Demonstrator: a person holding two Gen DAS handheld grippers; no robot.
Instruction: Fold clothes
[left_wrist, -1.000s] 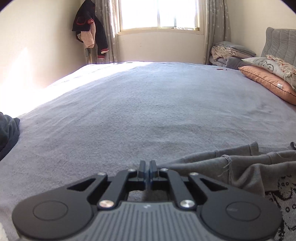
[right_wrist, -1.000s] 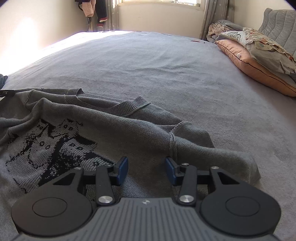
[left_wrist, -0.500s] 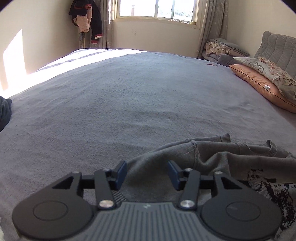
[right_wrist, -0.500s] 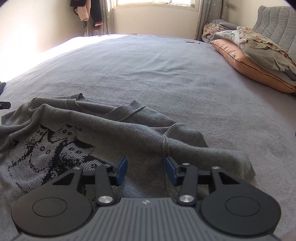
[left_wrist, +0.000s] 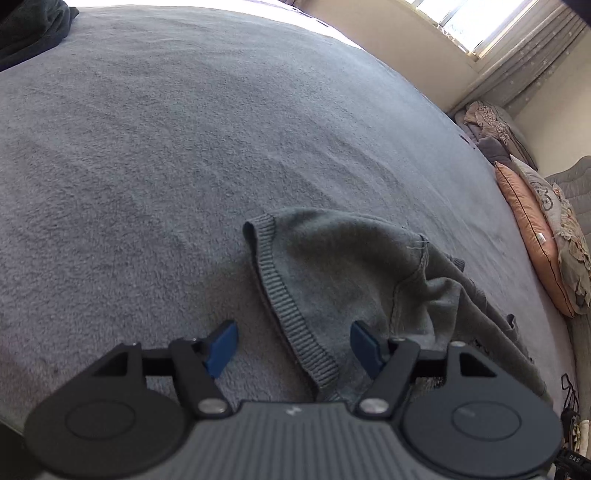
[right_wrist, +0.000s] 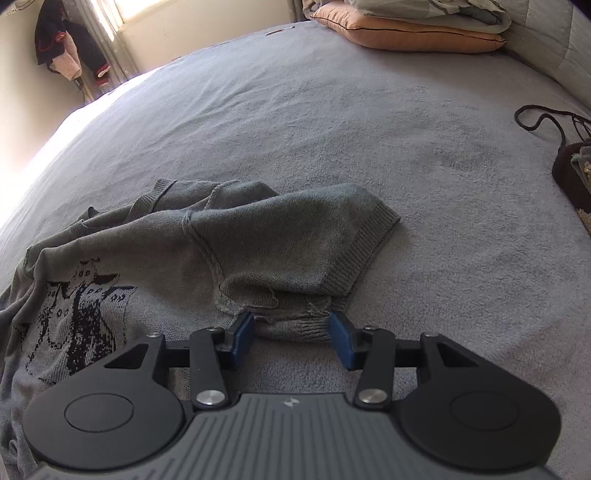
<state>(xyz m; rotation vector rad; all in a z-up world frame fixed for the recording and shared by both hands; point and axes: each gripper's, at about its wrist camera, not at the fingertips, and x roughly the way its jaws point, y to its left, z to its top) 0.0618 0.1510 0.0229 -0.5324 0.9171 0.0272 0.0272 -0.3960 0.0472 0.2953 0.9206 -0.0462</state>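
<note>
While the sweater (right_wrist: 280, 240) lies rumpled on the bed (right_wrist: 369, 122), no fold shows yet. Left gripper (left_wrist: 293, 345) has just been opening, cuff between its jaws untouched; right gripper (right_wrist: 291, 338) gapes, holding nothing.

We see a wide bed under a grey fleece blanket (left_wrist: 184, 147), cream walls (right_wrist: 207, 33), a sunlit curtained window (left_wrist: 491, 26) and an orange pillow (right_wrist: 406, 33) by the headboard.

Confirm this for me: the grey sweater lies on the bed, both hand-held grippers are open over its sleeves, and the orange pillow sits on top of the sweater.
Wrong only about the pillow. The orange pillow sits at the head of the bed, well apart from the grey sweater, as the right wrist view shows. The rest holds: left hand-held gripper and right hand-held gripper are both open.
</note>
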